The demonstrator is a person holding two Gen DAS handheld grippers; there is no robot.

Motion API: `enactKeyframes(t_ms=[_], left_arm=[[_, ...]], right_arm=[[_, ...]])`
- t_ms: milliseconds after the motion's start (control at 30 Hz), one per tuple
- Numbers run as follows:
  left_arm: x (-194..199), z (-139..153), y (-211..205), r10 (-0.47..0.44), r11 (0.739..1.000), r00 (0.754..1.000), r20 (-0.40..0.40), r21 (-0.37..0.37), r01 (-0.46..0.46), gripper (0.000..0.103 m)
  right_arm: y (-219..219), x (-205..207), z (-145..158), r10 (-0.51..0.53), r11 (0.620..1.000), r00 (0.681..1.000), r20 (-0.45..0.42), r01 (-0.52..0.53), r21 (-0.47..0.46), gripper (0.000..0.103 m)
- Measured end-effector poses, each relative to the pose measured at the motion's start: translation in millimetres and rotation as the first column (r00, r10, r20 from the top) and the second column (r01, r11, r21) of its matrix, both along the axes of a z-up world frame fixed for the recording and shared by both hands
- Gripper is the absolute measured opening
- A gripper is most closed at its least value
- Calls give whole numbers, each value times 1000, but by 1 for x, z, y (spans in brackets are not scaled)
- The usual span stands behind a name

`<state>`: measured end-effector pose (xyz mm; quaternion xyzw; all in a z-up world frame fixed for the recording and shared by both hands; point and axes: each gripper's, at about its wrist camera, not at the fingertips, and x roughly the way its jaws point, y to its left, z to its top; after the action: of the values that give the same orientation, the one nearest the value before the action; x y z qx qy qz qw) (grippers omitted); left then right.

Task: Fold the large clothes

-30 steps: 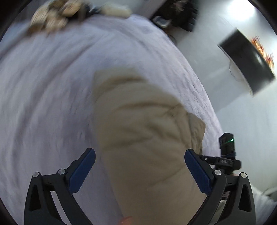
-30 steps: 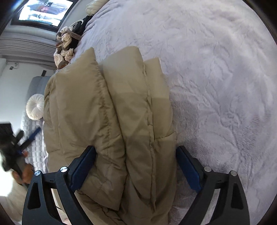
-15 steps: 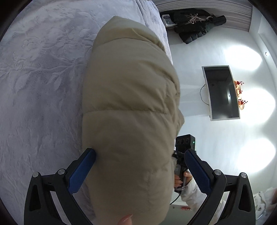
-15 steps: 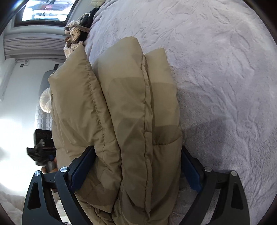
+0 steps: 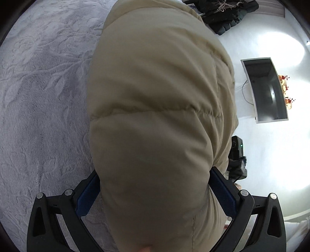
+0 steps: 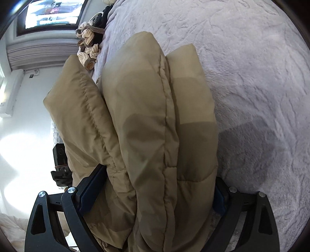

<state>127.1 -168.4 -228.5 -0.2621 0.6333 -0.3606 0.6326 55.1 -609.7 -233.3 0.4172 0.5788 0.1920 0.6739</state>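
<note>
A folded tan puffer jacket (image 5: 155, 116) fills the middle of both wrist views, in thick stacked layers (image 6: 155, 126), over a pale lilac plush bedspread (image 5: 42, 97). My left gripper (image 5: 155, 186) has its blue pads wide apart with the jacket bulk squeezed between them. My right gripper (image 6: 155, 184) also straddles the folded layers, pads pressing both sides. The right gripper's camera body (image 5: 237, 153) shows behind the jacket in the left view. The left gripper's body (image 6: 61, 164) shows in the right view.
The bedspread (image 6: 251, 77) stretches far right. A pile of knotted beige and dark clothes (image 6: 89, 46) lies at the bed's far edge. A wall TV (image 5: 265, 89) and a dark jacket (image 5: 222, 13) are beyond the bed.
Both grippers have moved further onto the jacket, which now bulges between the pads. The bundle looks lifted and tilted compared with a second ago.
</note>
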Motion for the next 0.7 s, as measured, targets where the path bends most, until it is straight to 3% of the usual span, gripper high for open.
enactKeyframes(t_ms=[233, 500, 700], left_arm=[[-13, 12, -22, 4, 995, 999, 39, 102, -8, 103], [-22, 27, -49, 24, 982, 993, 119, 184, -46, 96], [-33, 40, -50, 43, 987, 988, 148, 149, -66, 92]], right_arm=[[13, 7, -4, -17, 999, 999, -30, 18, 29, 95], [11, -1, 6, -53, 996, 998, -22, 55, 75, 55], [13, -10, 18, -71, 993, 997, 12, 70, 96, 45]])
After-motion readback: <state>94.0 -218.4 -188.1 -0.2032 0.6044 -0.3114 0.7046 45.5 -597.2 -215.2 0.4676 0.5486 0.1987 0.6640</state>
